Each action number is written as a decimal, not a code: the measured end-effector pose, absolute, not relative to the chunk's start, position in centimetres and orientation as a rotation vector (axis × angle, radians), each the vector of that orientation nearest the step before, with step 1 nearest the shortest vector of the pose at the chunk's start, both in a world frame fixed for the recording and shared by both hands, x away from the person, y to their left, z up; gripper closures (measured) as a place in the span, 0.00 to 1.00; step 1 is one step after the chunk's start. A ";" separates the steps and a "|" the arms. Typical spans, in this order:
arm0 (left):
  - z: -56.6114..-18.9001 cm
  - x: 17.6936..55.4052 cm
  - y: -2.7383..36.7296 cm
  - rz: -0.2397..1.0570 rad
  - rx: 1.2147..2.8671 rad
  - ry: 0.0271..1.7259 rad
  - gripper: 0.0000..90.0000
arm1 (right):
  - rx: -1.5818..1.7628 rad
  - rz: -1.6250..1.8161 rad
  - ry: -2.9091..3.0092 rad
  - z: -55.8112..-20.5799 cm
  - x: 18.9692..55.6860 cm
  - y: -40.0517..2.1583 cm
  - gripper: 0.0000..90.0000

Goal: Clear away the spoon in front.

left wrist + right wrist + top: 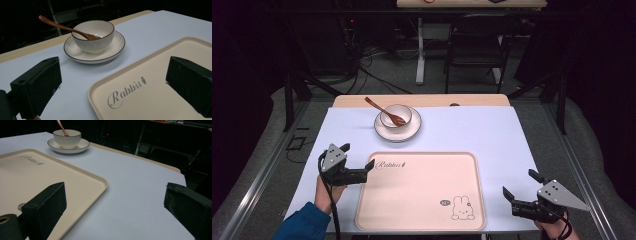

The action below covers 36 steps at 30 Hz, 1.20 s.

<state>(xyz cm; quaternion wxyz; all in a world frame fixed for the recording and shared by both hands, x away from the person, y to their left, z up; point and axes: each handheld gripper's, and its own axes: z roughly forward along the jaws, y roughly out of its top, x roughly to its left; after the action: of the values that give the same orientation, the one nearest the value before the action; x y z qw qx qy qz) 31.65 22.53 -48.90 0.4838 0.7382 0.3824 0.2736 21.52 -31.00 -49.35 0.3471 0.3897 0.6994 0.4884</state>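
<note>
Counter [492, 135] carries a pale lilac sheet over a wood top, wood edge showing at the far side. Big beige tray [422, 192] sits on it at the near centre, "Rabbit" script at its far-left corner, rabbit print near its near-right corner, nothing on it. Left gripper [359, 162] hovers at the tray's far-left corner, fingers wide, one over the sheet and one over the tray, holding nothing; in the left gripper view the tray corner [155, 85] lies between them. Right gripper [519, 186] is off the tray's right edge near the counter's near-right corner, well apart from the tray, fingers wide and holding nothing. White saucer [412, 131] stands beyond the tray's far edge, left of centre, apart from it. White bowl [396, 115] sits upright on the saucer. Wooden spoon [384, 110] rests in the bowl, handle leaning out over the rim to the far left.
</note>
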 end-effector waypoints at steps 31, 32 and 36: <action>-49.5 36.3 20.8 0.665 1.799 0.963 0.00 | 1.008 1.267 1.810 -49.3 21.5 -31.0 0.04; -49.5 36.8 20.7 0.675 1.797 0.972 0.00 | 1.007 1.265 1.812 -49.3 21.4 -31.0 0.04; -49.6 37.5 20.6 0.685 1.787 0.985 0.00 | 1.007 1.267 1.810 -49.3 21.4 -31.0 0.04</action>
<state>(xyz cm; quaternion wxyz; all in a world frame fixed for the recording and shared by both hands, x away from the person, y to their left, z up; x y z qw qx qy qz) 37.47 20.64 -49.55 0.4747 0.7307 0.4028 0.2801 21.42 -31.04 -49.34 0.3493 0.3886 0.6985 0.4890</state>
